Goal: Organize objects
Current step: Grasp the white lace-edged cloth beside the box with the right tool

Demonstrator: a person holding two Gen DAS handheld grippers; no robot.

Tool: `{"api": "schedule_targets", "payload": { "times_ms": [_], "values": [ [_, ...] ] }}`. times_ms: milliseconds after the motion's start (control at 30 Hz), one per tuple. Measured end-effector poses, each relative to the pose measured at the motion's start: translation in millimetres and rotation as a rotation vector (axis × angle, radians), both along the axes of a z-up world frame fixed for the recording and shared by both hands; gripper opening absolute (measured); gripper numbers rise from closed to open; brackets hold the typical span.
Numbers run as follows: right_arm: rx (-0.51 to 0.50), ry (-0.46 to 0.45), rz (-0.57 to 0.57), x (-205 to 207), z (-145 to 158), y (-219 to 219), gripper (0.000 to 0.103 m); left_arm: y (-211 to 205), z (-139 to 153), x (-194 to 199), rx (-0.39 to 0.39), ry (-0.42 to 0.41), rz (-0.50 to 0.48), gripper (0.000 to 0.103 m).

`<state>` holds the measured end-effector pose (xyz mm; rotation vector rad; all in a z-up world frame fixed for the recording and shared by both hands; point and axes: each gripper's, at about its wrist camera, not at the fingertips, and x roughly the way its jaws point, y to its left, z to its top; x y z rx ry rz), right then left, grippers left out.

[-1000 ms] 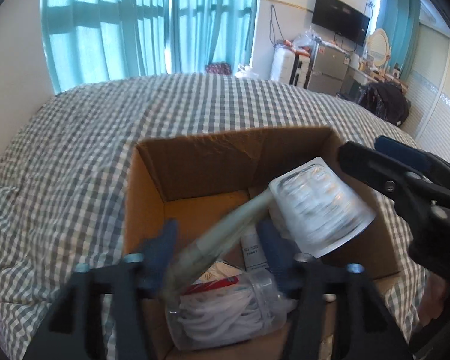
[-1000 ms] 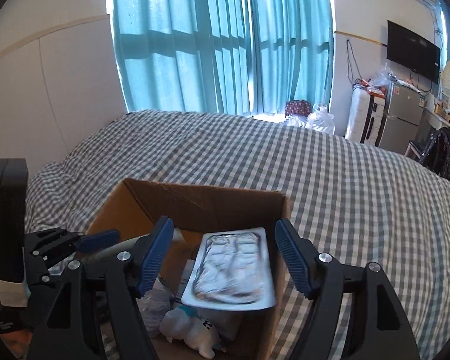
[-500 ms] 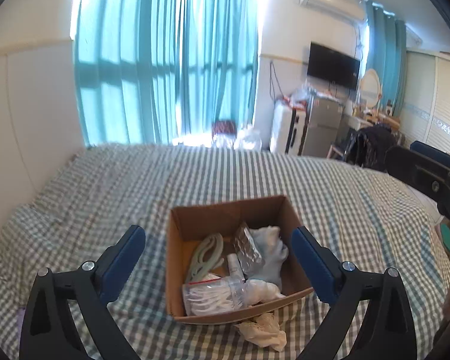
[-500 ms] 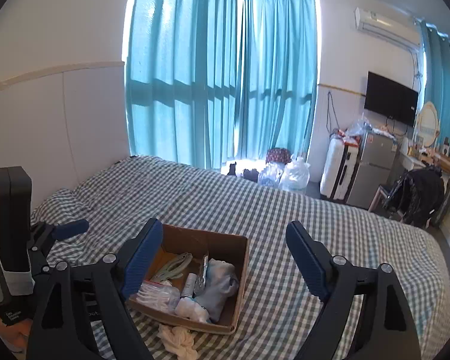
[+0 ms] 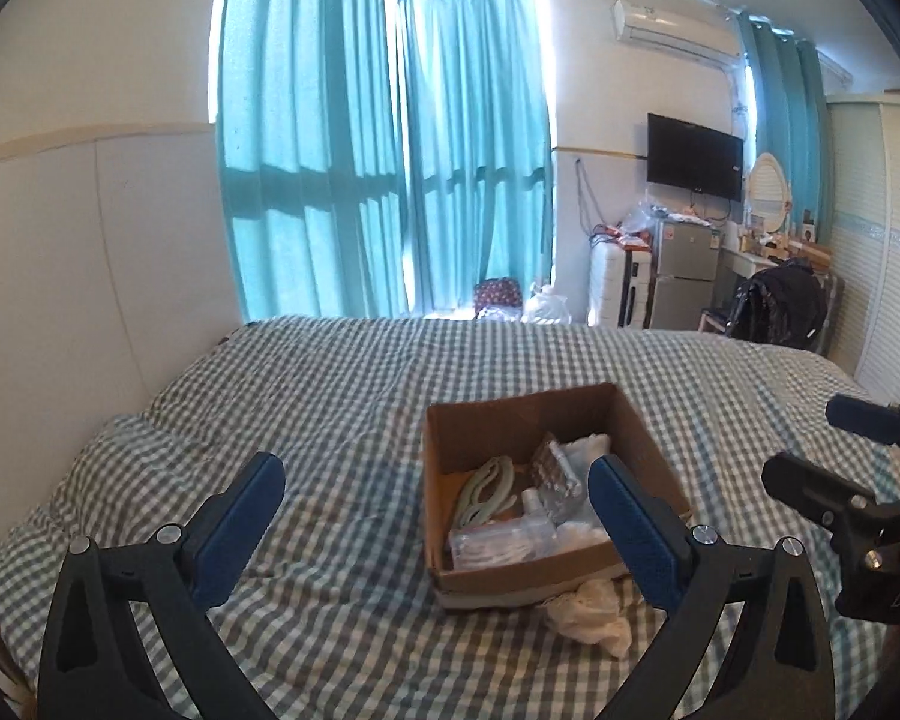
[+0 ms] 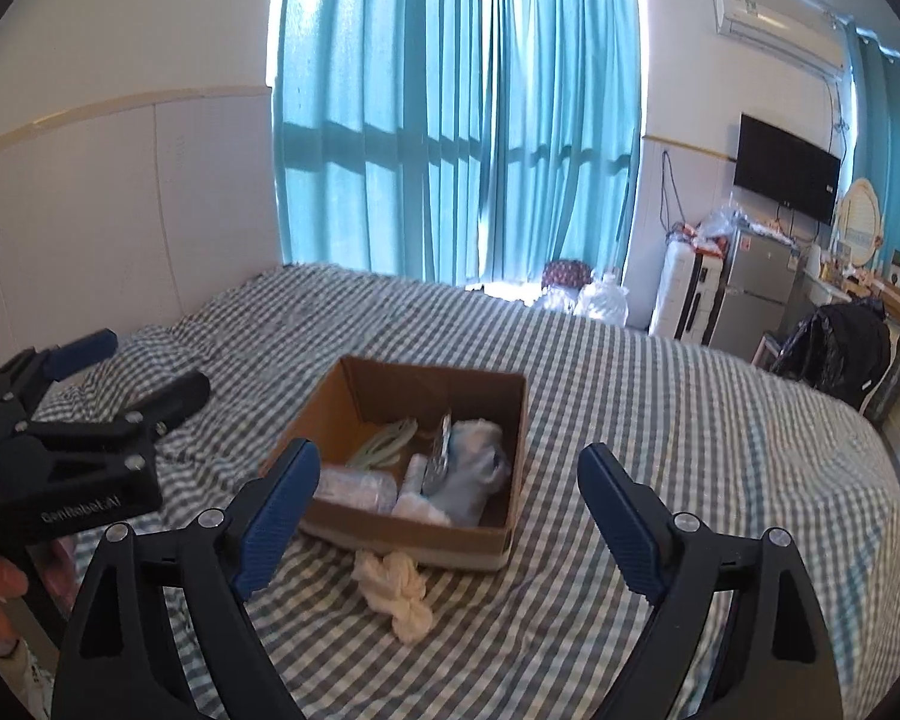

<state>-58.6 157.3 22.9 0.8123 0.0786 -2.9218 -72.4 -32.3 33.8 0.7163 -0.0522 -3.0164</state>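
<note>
An open cardboard box (image 5: 444,480) (image 6: 510,414) stands on the checked bed. Inside lie a pale green hanger (image 5: 486,489) (image 6: 387,444), a blister pack (image 5: 551,468) (image 6: 440,456), a clear pouch (image 5: 498,543) (image 6: 354,489) and light blue cloth (image 6: 474,468). A crumpled white cloth (image 5: 588,615) (image 6: 399,588) lies on the bed just in front of the box. My left gripper (image 5: 432,531) is open and empty, well back from the box. My right gripper (image 6: 447,516) is open and empty too, above the bed's near side.
The checked bed (image 5: 342,396) (image 6: 690,450) fills the foreground. Teal curtains (image 5: 390,180) cover the window behind it. A fridge (image 6: 750,288), a suitcase, a wall TV (image 5: 693,156) and a chair with a dark jacket (image 6: 840,348) stand at the right.
Both grippers opened, released the hanger and the blister pack into the box, then pulled up and far back. The box now looks small and distant.
</note>
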Motion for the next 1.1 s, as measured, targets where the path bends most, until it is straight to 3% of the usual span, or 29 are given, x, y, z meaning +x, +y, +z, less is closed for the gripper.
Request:
{"api": "schedule_targets", "payload": {
  "times_ms": [133, 400, 700, 733, 867, 967, 1100],
  "values": [
    [-0.011, -0.075, 0.004, -9.7, -42.4, -4.6, 0.088, -4.4, -32.2, 0.8, -0.003, -0.023, 0.021, 0.103],
    [-0.030, -0.232, 0.018, -38.6, -131.2, -12.8, 0.088, -18.6, -113.0, -16.2, 0.012, -0.165, 0.066, 0.103],
    [-0.056, -0.335, 0.036, -66.7, -180.8, -18.8, 0.088, -25.5, -169.6, -43.0, 0.005, -0.292, 0.085, 0.103],
    [-0.054, -0.345, 0.040, -68.4, -184.4, -20.0, 0.082, -25.2, -172.5, -43.0, 0.001, -0.299, 0.081, 0.103],
    [-0.051, -0.416, 0.081, -73.8, -201.5, -25.9, 0.039, -21.3, -182.1, -43.5, -0.010, -0.332, 0.067, 0.103],
    [-0.022, -0.425, 0.089, -68.4, -204.7, -29.6, 0.021, -16.4, -181.4, -41.2, -0.026, -0.341, 0.060, 0.103],
    [-0.017, -0.409, 0.090, -55.2, -196.1, -28.9, 0.015, -9.4, -174.6, -32.1, -0.021, -0.342, 0.042, 0.103]
  ]
}}
